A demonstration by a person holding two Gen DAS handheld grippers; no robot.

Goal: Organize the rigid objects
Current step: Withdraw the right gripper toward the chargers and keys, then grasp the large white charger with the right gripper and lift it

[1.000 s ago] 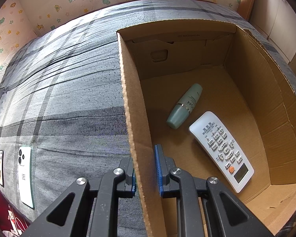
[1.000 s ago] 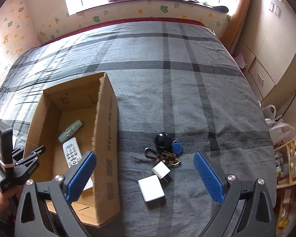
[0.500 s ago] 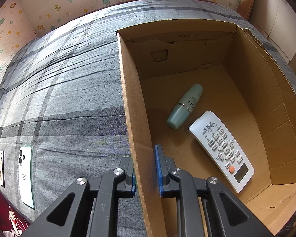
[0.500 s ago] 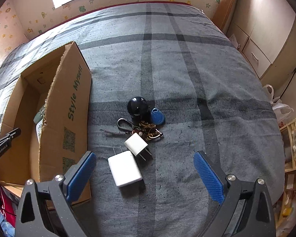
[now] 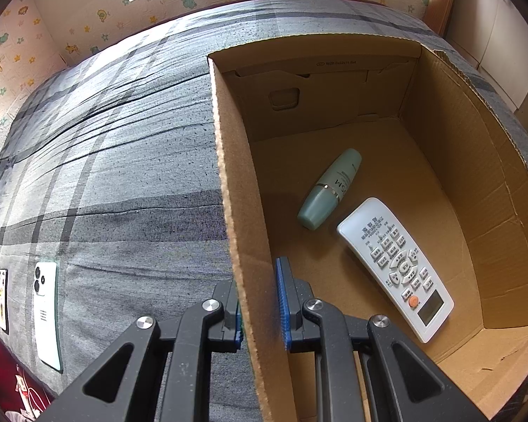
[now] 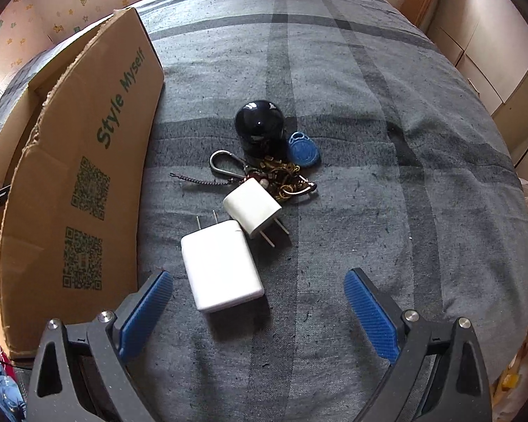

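Observation:
My left gripper (image 5: pixel 260 302) is shut on the left wall of the open cardboard box (image 5: pixel 241 232), one blue pad on each side of it. Inside the box lie a pale green bottle (image 5: pixel 329 190) and a white remote (image 5: pixel 394 263). My right gripper (image 6: pixel 258 302) stands wide open just above the grey plaid bed, its jaws either side of a large white charger (image 6: pixel 221 263). Beyond that lie a small white plug (image 6: pixel 251 207), a key bunch with a carabiner (image 6: pixel 281 179), a blue fob (image 6: pixel 302 149) and a black round object (image 6: pixel 258 123).
The box's outer wall (image 6: pixel 81 193) printed "Style Myself" stands close on the left of the chargers. Two phones (image 5: pixel 45 309) lie on the bed (image 5: pixel 105 176) left of the box. Cabinets (image 6: pixel 492 63) stand beyond the bed's right edge.
My right gripper has come down toward the chargers and keys, which now look much larger and nearer. It stays open. The left gripper has kept its hold on the box wall.

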